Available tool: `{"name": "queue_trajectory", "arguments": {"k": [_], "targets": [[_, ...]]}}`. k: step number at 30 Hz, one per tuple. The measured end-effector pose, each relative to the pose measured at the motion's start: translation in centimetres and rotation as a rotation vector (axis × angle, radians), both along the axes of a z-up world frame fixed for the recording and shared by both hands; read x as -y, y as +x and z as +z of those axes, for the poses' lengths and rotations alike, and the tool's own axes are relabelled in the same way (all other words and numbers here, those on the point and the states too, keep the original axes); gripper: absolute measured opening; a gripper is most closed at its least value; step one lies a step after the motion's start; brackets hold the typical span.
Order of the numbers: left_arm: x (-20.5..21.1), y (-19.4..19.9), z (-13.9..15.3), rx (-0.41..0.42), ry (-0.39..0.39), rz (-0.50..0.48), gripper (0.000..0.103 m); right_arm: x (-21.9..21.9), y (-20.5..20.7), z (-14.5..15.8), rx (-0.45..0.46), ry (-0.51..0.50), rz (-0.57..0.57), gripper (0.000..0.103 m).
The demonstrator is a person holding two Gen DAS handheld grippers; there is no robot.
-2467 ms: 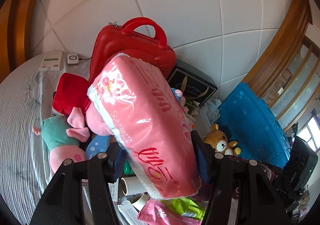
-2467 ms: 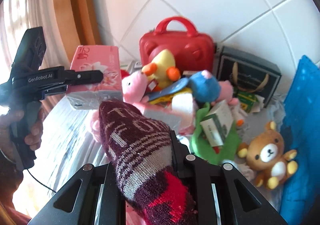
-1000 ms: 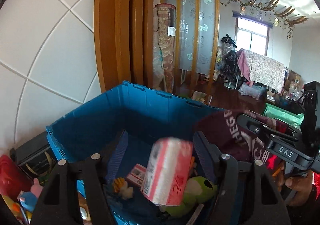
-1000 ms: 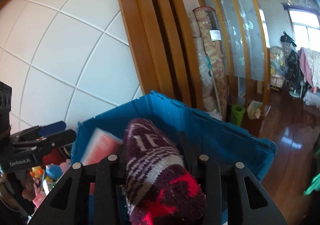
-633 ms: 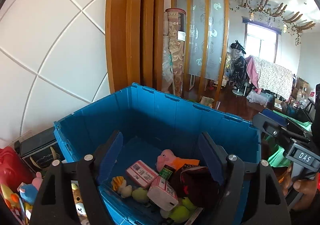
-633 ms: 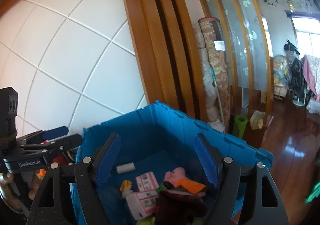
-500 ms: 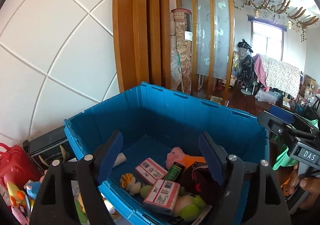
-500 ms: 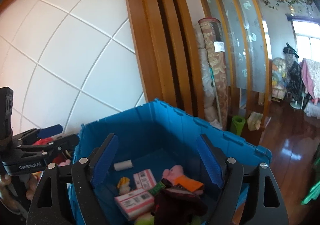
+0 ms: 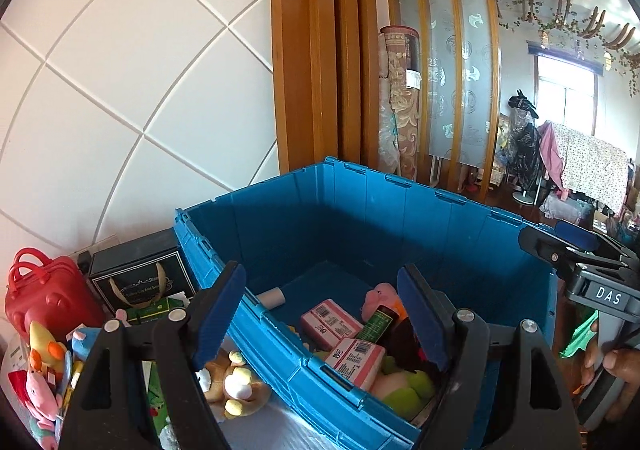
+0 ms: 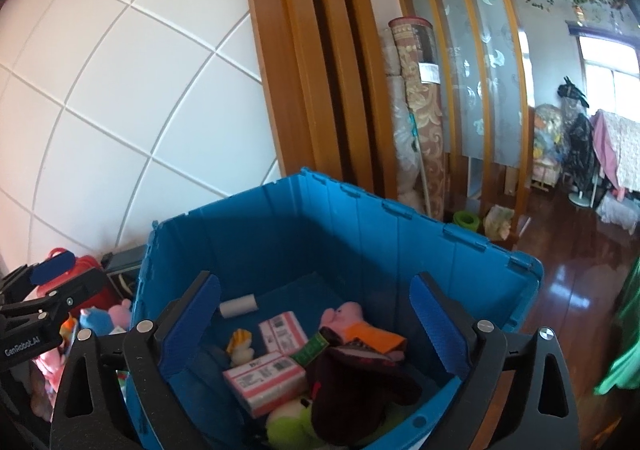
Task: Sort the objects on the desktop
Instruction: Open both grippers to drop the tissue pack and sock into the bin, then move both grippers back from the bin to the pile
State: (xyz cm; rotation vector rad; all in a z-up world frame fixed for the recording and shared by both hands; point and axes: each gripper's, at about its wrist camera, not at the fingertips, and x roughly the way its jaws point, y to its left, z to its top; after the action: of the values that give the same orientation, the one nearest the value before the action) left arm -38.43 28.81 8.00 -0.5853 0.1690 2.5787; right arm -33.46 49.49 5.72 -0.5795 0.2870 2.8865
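The blue crate [image 9: 360, 218] stands in front of both grippers. Inside it lie a pink tissue pack [image 9: 354, 356], a second pink pack [image 9: 330, 318], a dark maroon sock [image 10: 352, 374], a pink pig plush [image 10: 348, 314], a green plush [image 10: 288, 422] and a white roll [image 10: 239, 306]. My left gripper [image 9: 320, 306] is open and empty above the crate's near left corner. My right gripper [image 10: 316, 310] hangs over the crate with its jaws opening. Nothing is between them, and the sock lies loose below. Each gripper also shows at the edge of the other's view.
Left of the crate lie a red case [image 9: 44, 298], a black gift box [image 9: 136, 274], a tan bear plush [image 9: 236, 378] and a heap of small toys [image 9: 44, 354]. A white tiled wall and wooden posts rise behind. A hand [image 9: 616, 366] holds the right gripper.
The pink tissue pack dropped out of my left gripper and the sock out of my right one. Both now lie in the crate. The right jaws spread wider, and the left gripper swung leftward.
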Motion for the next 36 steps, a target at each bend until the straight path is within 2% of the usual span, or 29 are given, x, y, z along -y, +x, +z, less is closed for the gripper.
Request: {"name": "queue_trajectory", "arguments": {"k": [6, 11, 17, 20, 25, 29, 36], "targets": [[2.6, 0.5, -0.4, 0.006, 0.012, 0.025, 0.078, 1.9, 0.8, 0.8, -0.011, 0.035, -0.011, 0.098], [6.9, 1.1, -0.7, 0.019, 0.02, 0.061, 0.078, 4.9, 1.7, 1.9, -0.042, 0.054, 0.007, 0.099], [14.5, 2.3, -0.8, 0.005, -0.015, 0.158, 0.078, 9.9, 2.6, 2.5, -0.096, 0.044, 0.034, 0.102], [19.0, 2.9, -1.2, 0.01, -0.029, 0.212, 0.078, 13.0, 2.2, 2.3, -0.08, 0.014, 0.064, 0.102], [27.1, 4.2, -2.3, 0.006, -0.06, 0.309, 0.078, 19.3, 2.3, 1.9, -0.067, 0.028, 0.118, 0.102], [33.3, 5.4, -4.1, -0.016, -0.12, 0.403, 0.078, 24.1, 2.8, 0.9, -0.06, 0.055, 0.161, 0.102], [41.0, 6.0, -9.4, 0.104, -0.151, 0.51, 0.078, 30.0, 2.3, -2.7, 0.033, 0.074, 0.25, 0.102]]}}
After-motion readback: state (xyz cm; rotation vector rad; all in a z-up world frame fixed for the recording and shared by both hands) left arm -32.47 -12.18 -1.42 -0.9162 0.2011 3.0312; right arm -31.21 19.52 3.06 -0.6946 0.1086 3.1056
